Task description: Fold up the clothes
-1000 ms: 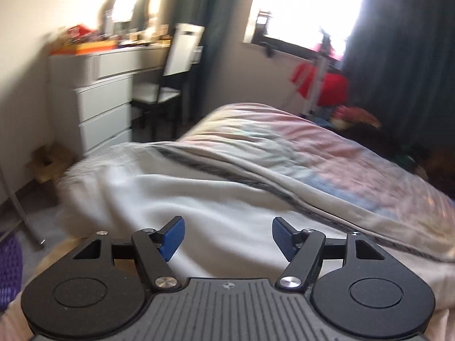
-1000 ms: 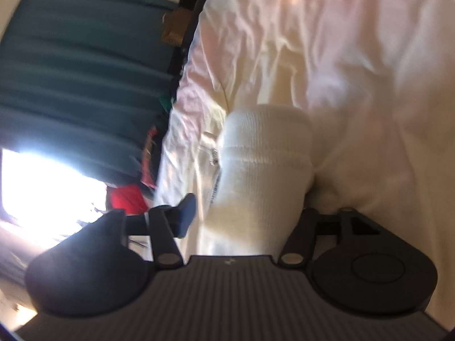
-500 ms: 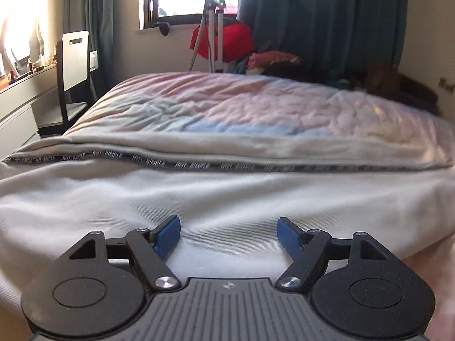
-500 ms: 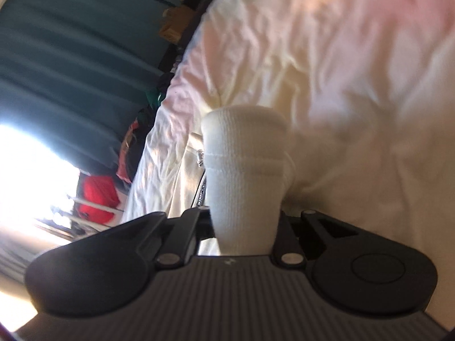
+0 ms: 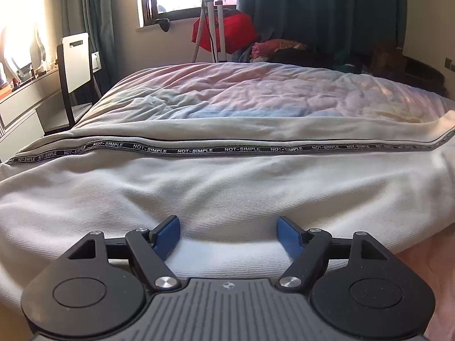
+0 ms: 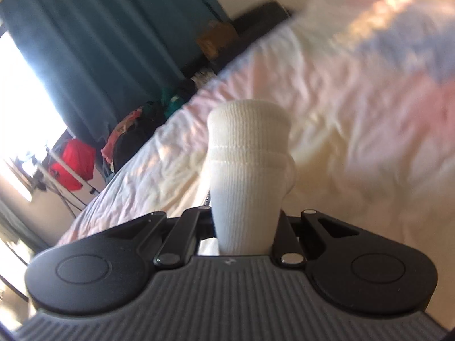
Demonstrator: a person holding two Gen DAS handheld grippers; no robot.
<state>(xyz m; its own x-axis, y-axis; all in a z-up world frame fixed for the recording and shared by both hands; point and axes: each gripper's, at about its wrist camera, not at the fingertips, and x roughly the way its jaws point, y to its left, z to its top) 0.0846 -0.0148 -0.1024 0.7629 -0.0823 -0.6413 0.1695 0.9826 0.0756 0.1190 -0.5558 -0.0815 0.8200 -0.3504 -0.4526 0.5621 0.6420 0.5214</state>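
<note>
White trousers (image 5: 227,187) with a black "NOT-SIMPLE" side stripe (image 5: 199,150) lie across the near part of the bed in the left wrist view. My left gripper (image 5: 228,234) rests low at their near edge, open, blue pads apart with cloth lying between them, not pinched. In the right wrist view my right gripper (image 6: 246,227) is shut on the white ribbed cuff (image 6: 248,153) of the garment, which sticks up between the jaws above the bed. The pads themselves are hidden by the cuff.
The bed is covered by a pale pink and blue quilt (image 5: 256,93). Beyond it stand a red bag (image 5: 227,31) on a stand, a clothes pile (image 5: 273,48) and dark curtains (image 5: 312,8). A chair (image 5: 75,65) and white desk (image 5: 20,99) are at the left.
The left gripper swung right from the dresser to face squarely across the bed, staying open. The right gripper closed on the ribbed cuff and lifted it, tilting its view.
</note>
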